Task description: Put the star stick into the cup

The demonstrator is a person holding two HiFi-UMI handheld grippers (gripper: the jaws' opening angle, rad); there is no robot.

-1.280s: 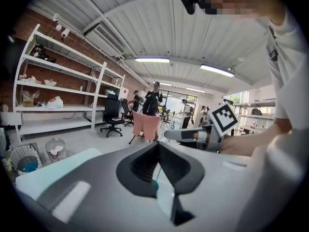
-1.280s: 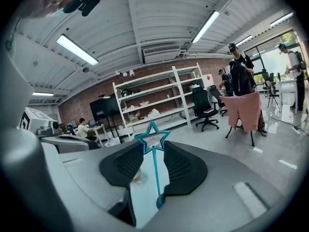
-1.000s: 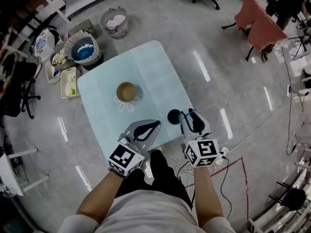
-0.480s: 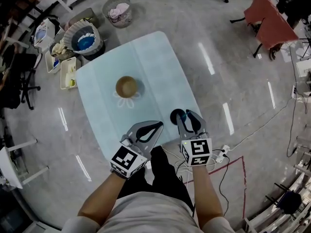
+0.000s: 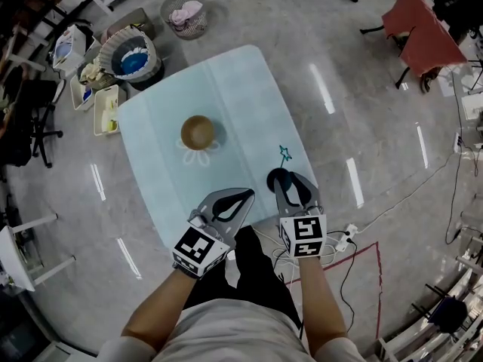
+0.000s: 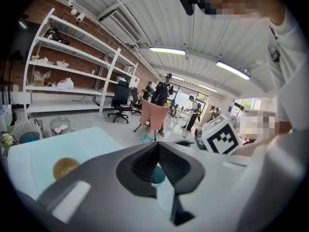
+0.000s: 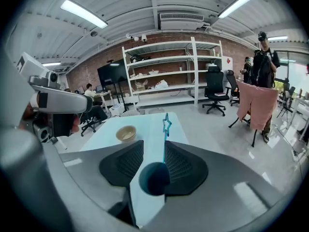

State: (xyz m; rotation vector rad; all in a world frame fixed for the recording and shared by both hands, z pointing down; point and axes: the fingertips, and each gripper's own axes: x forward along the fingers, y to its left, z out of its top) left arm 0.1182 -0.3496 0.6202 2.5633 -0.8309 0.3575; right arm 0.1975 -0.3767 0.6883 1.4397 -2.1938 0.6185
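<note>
The star stick (image 5: 285, 154) is a teal star on a thin stem with a dark round base, near the table's front right edge. My right gripper (image 5: 289, 179) is shut on that base. In the right gripper view the base (image 7: 154, 178) sits between the pads and the star (image 7: 166, 124) rises ahead. The tan cup (image 5: 198, 132) stands upright mid-table on a flower print, well ahead and left; it also shows in the right gripper view (image 7: 126, 133). My left gripper (image 5: 240, 196) hangs shut and empty over the front edge, left of the right one.
The pale blue table (image 5: 226, 89) stands on a shiny floor. A wire basket (image 5: 185, 12), a bucket (image 5: 134, 60) and trays (image 5: 106, 115) crowd its far left. A red-draped chair (image 5: 423, 36) is far right. Cables (image 5: 341, 240) lie by my right side.
My right gripper moved left onto the round base and shut on it. The star now shows ahead of the jaws, where before only the dark base was seen. The left gripper barely moved.
</note>
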